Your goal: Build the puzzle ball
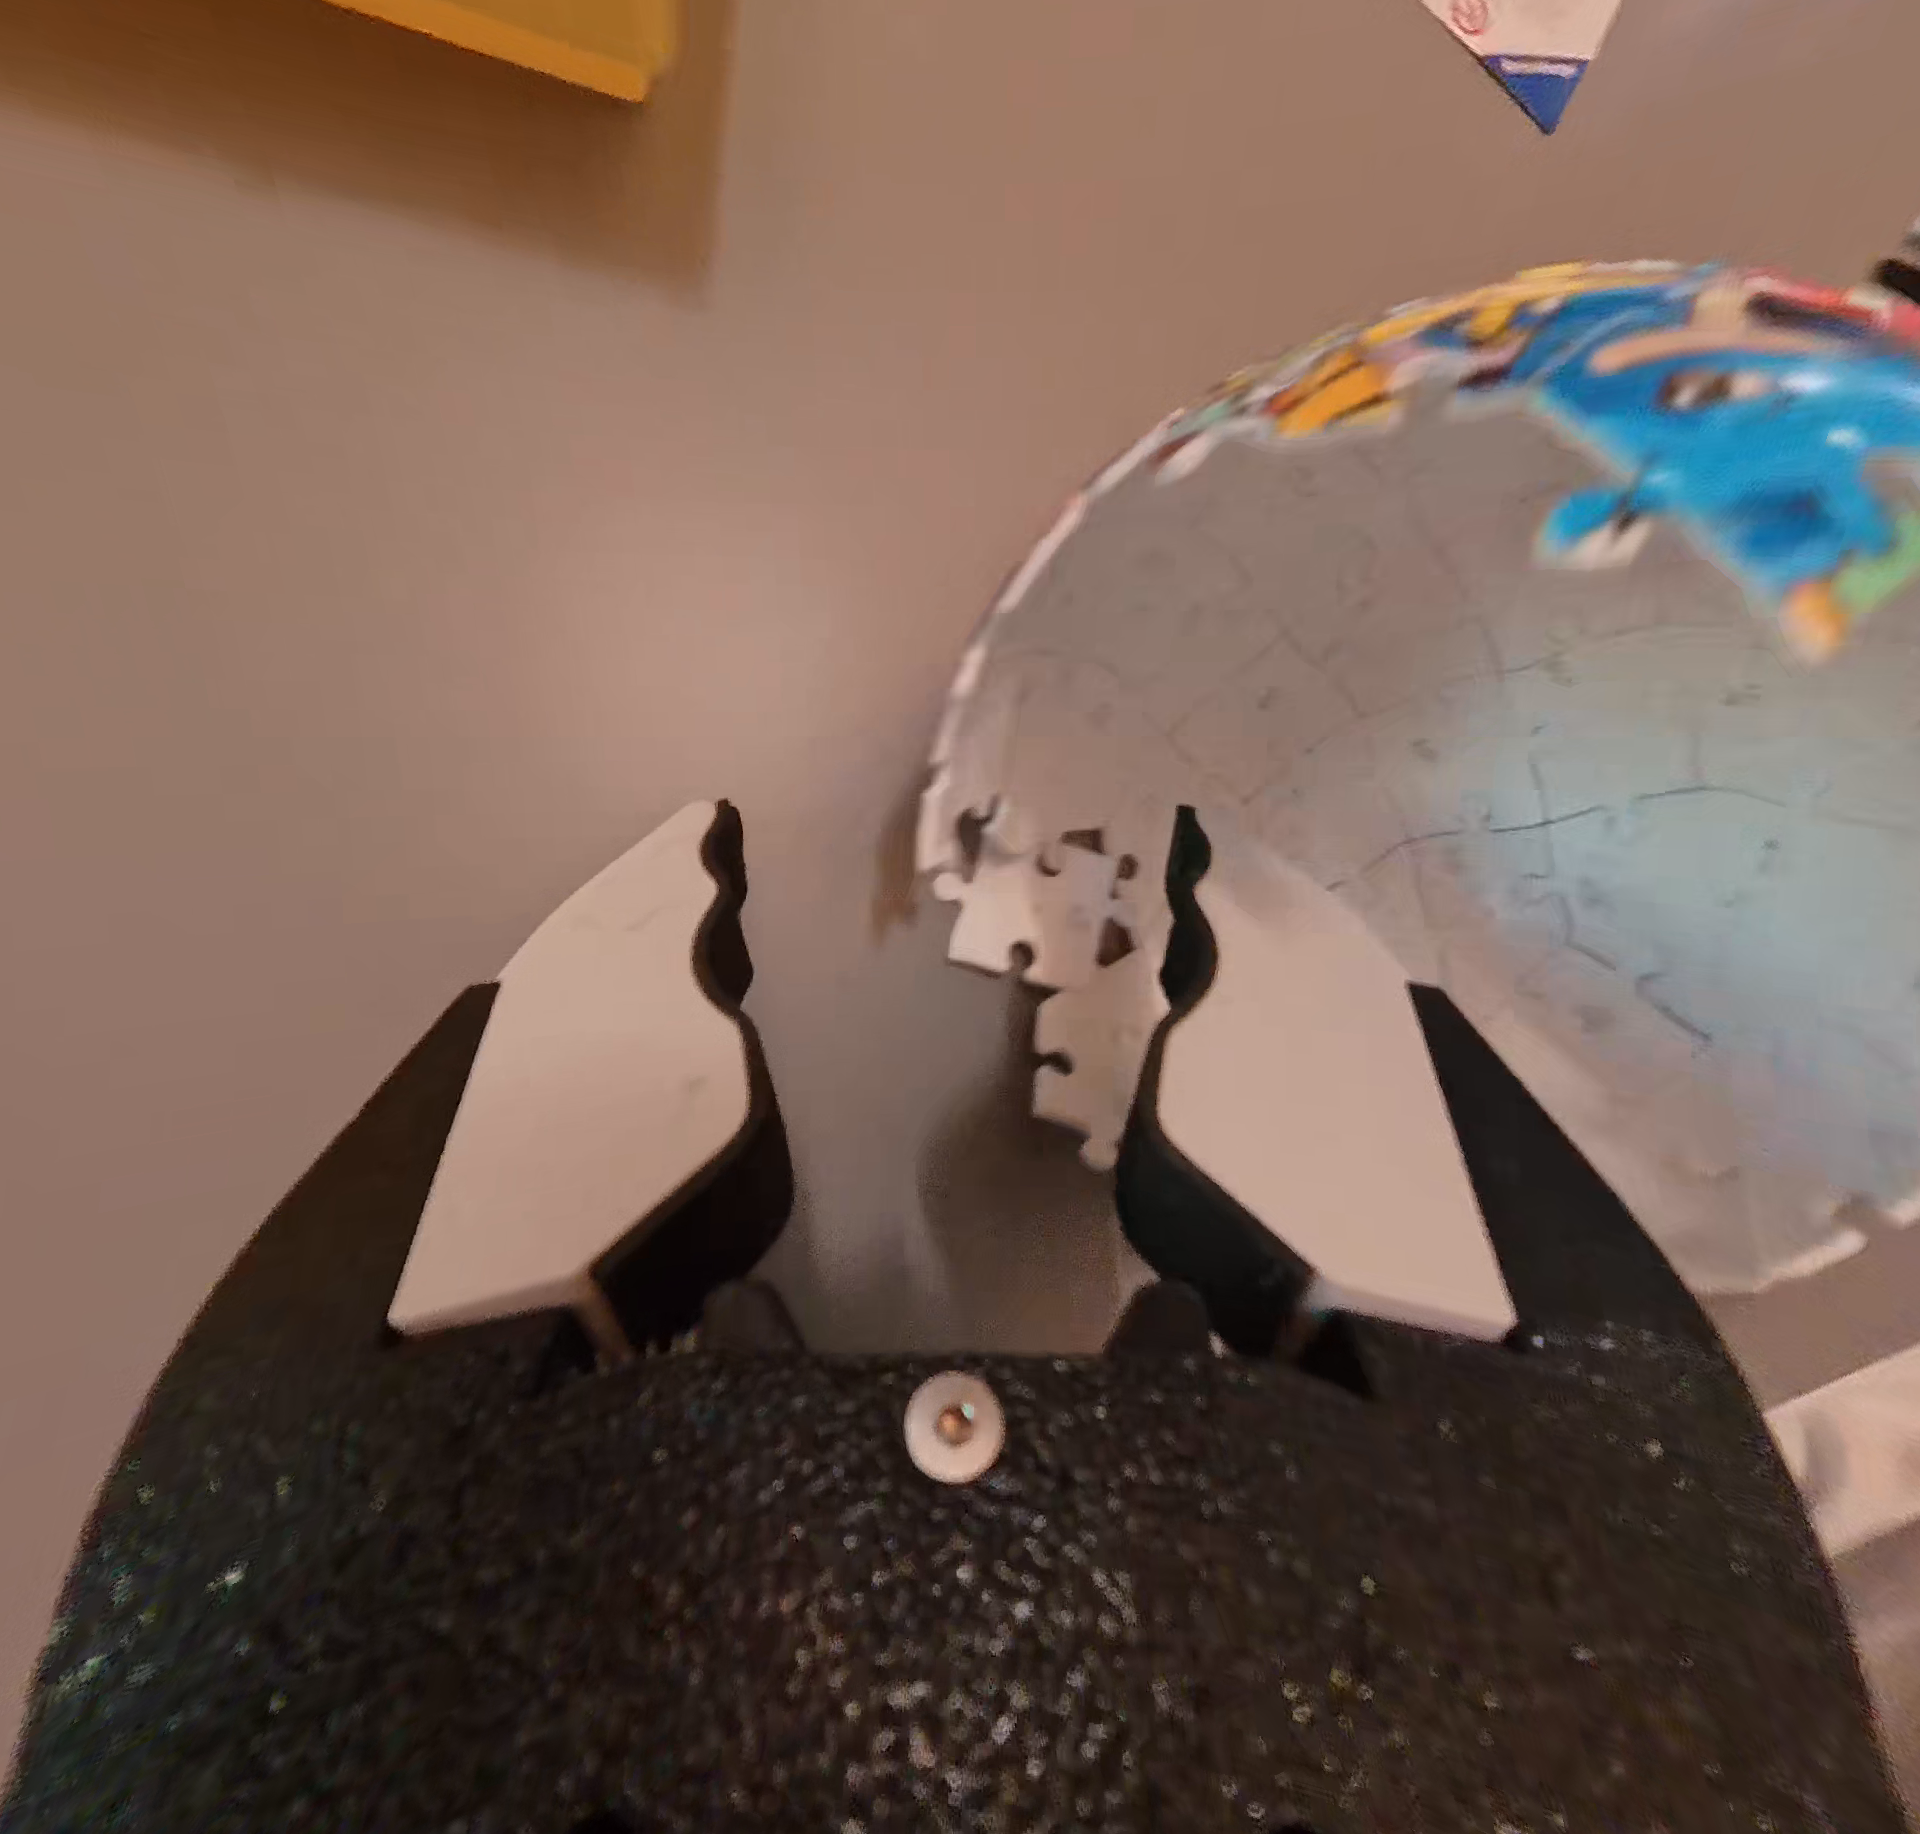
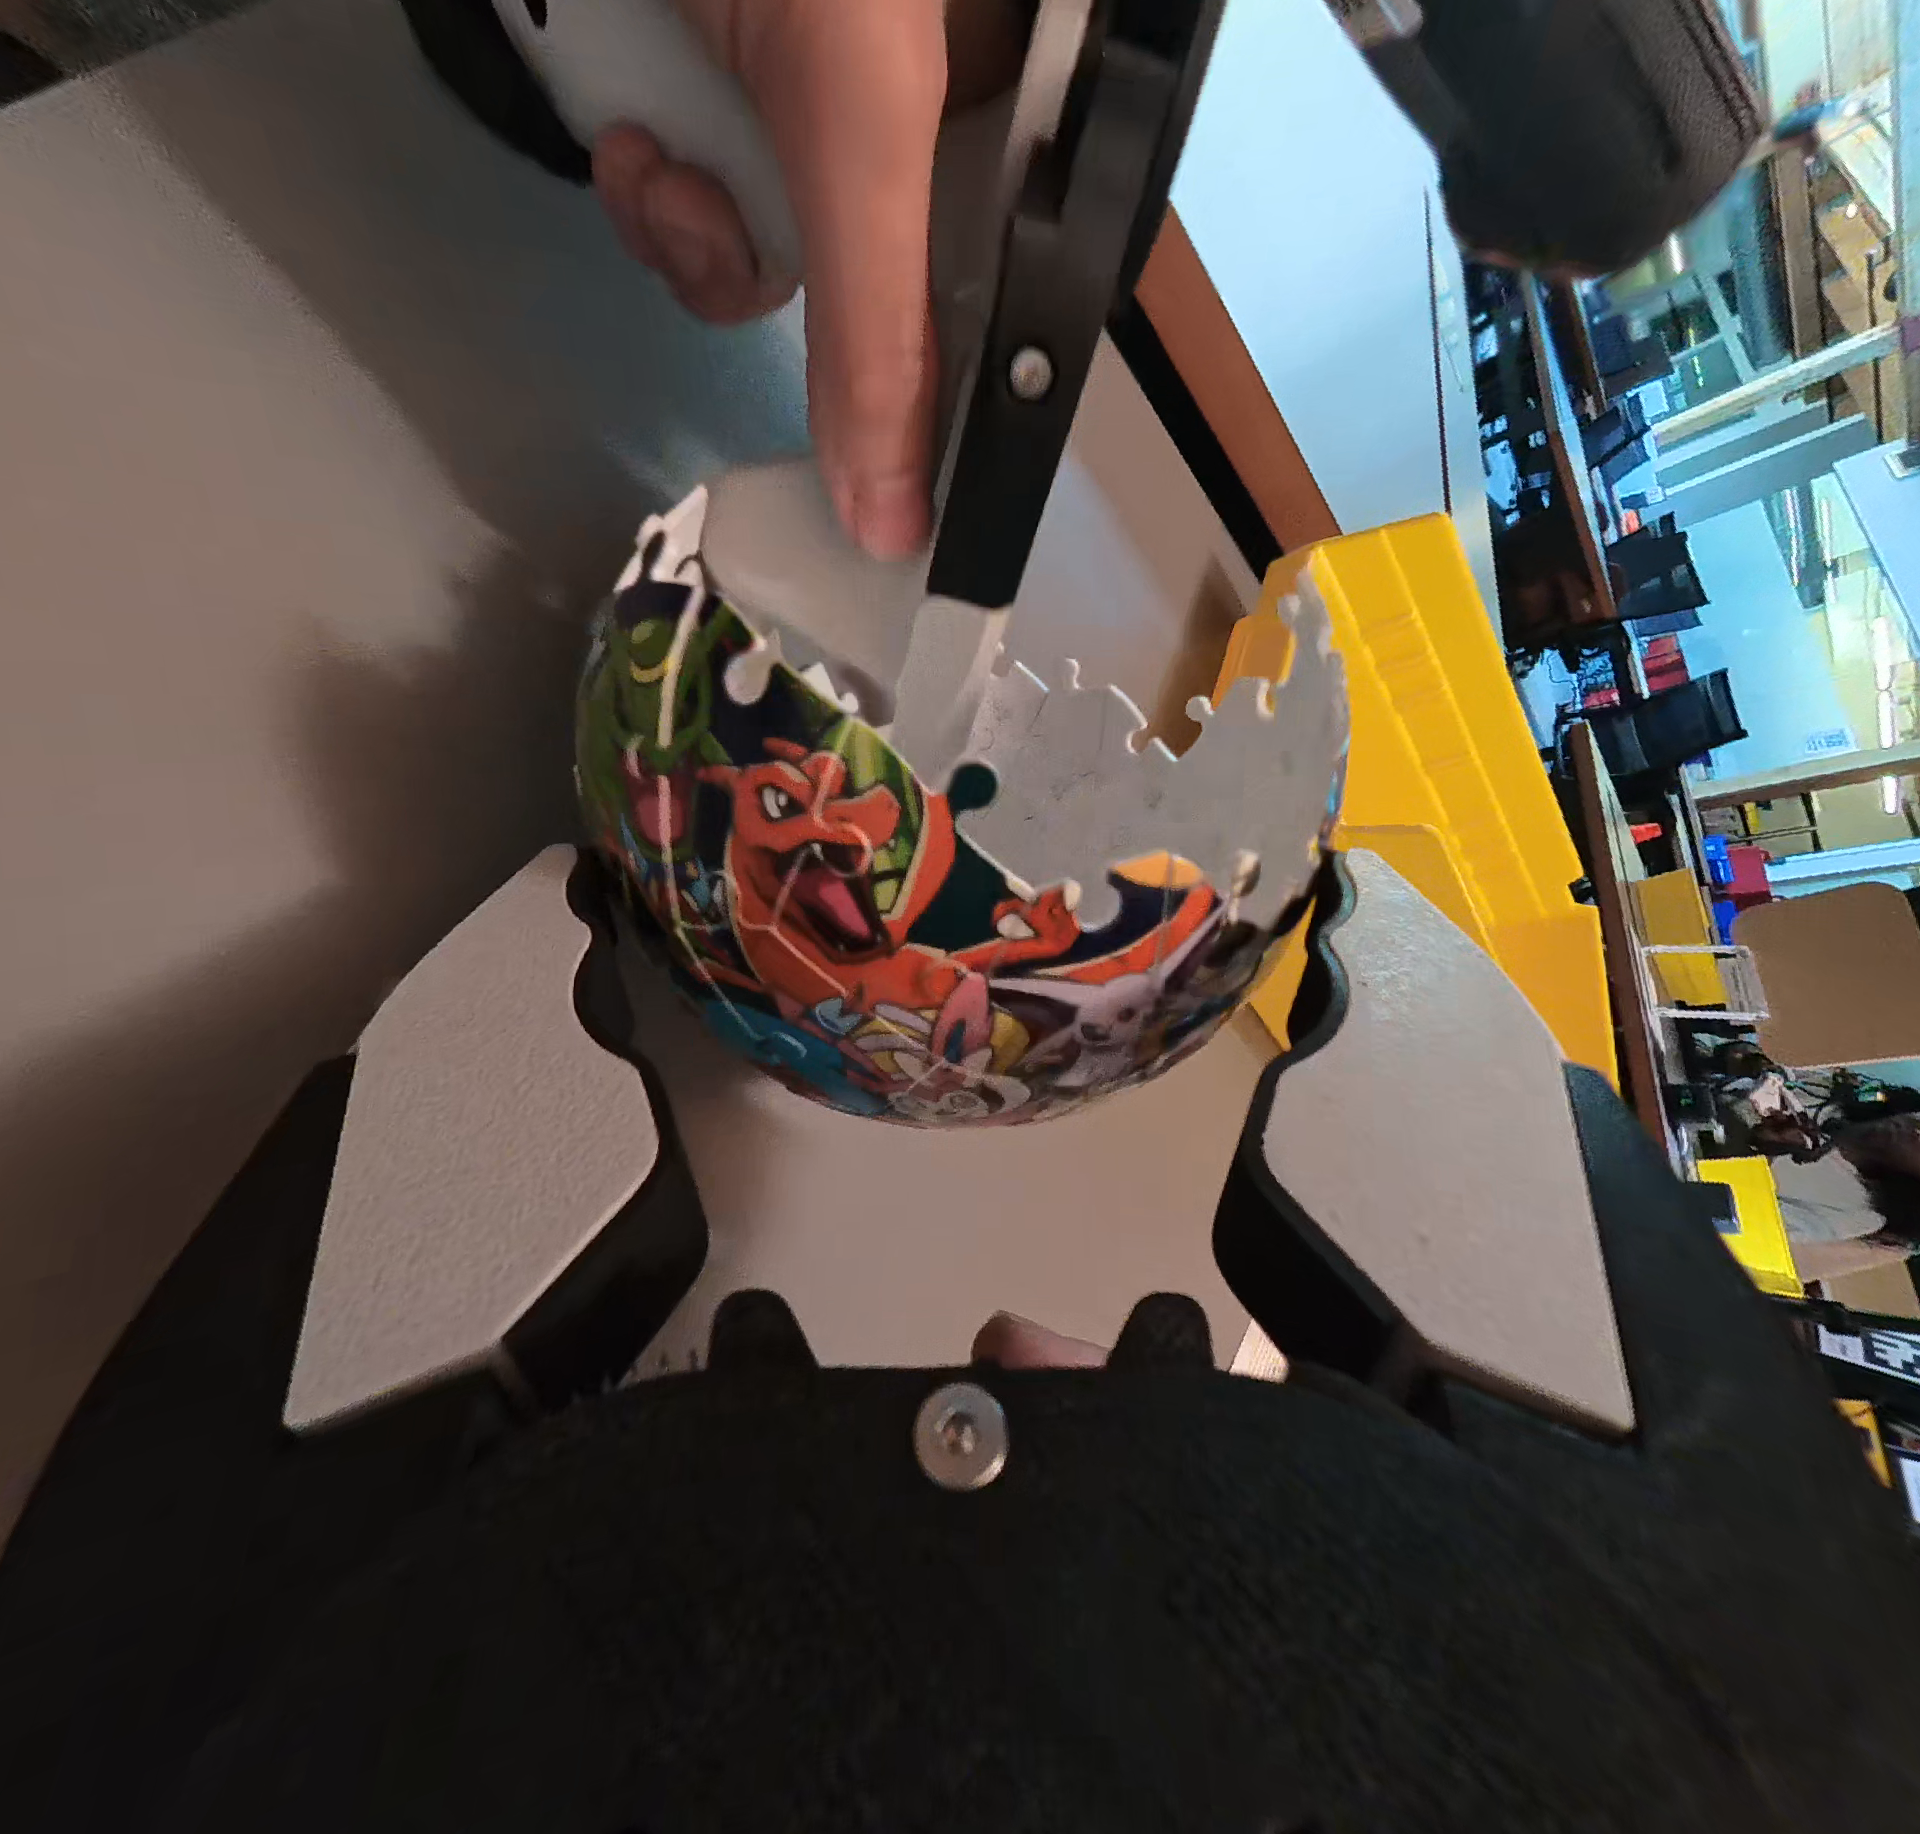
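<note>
Right gripper (image 2: 956,891) clamps the half-built puzzle ball (image 2: 883,932), fingers spread wide across it.
Left gripper (image 1: 956,849) is half open and holds nothing, one finger inside the jagged rim above the bare table (image 1: 416,641).

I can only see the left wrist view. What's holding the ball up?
Observer: The right gripper is shut on the ball, one finger on each side.
Operator: What picture is on the outside?
Observer: An orange dragon faces the right camera.
Operator: Is my gripper inside the ball?
Observer: The tip of the left gripper dips into the ball's open top.
</note>
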`<action>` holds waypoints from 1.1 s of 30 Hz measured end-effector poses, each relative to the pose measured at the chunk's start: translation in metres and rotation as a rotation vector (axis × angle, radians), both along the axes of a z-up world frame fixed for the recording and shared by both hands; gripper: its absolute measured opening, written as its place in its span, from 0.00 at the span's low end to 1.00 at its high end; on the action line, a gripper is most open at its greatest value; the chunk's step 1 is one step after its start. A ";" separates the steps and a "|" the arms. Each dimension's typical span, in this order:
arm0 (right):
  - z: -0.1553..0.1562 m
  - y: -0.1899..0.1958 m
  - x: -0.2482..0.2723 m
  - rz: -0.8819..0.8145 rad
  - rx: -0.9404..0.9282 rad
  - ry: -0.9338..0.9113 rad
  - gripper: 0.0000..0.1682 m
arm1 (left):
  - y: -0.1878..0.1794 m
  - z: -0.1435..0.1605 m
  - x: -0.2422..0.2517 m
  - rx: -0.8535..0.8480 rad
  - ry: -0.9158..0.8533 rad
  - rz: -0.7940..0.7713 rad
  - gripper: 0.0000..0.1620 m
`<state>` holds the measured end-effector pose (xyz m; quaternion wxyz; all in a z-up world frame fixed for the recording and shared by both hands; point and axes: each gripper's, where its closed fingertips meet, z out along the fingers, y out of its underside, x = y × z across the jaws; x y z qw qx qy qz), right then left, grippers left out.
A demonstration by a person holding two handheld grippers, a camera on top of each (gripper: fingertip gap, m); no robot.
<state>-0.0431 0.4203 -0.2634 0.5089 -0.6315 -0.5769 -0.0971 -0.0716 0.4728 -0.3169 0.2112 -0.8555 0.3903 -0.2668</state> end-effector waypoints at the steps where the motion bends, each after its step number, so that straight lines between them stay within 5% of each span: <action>1: 0.002 0.000 -0.001 -0.003 0.001 0.008 0.74 | 0.004 0.000 -0.008 0.006 0.013 0.011 0.48; 26: 0.013 -0.014 -0.031 0.129 -0.035 0.174 0.77 | 0.003 -0.016 -0.021 0.141 0.237 -0.071 0.49; 33: -0.015 0.011 0.005 0.092 -0.194 0.282 0.75 | 0.003 -0.015 -0.021 0.137 0.241 -0.062 0.49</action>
